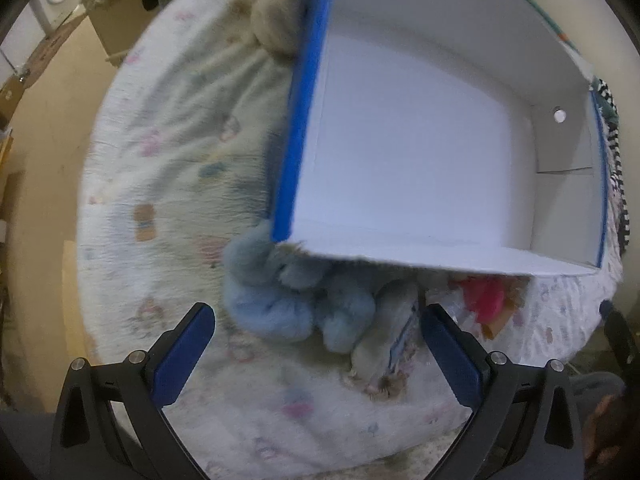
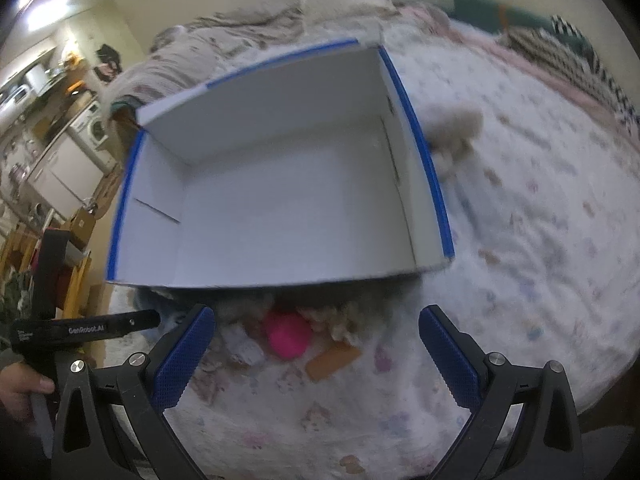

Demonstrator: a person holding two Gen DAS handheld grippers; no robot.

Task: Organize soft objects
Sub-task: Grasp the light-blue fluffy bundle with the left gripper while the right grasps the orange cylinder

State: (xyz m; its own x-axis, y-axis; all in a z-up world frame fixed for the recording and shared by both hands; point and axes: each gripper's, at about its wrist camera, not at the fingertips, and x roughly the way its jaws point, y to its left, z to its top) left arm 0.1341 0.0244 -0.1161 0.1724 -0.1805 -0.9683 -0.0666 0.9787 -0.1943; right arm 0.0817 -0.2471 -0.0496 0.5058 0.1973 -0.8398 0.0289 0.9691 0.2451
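We see a bed [image 2: 520,240] covered by a white printed blanket [image 1: 168,168], a washing machine [image 2: 94,128] against the far wall, cardboard boxes [image 2: 86,216] on the floor, and a black-and-white checked cloth [image 2: 576,64] at the bed's edge.

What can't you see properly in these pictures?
- Left wrist view: the blue soft toy is partly tucked under the box, so its shape is unclear.
- Left wrist view: the beige soft toy is half hidden by the box's blue edge.
- Right wrist view: the pink thing and orange thing are too blurred to name.
- Both tongs, left and right, are open and hold nothing.
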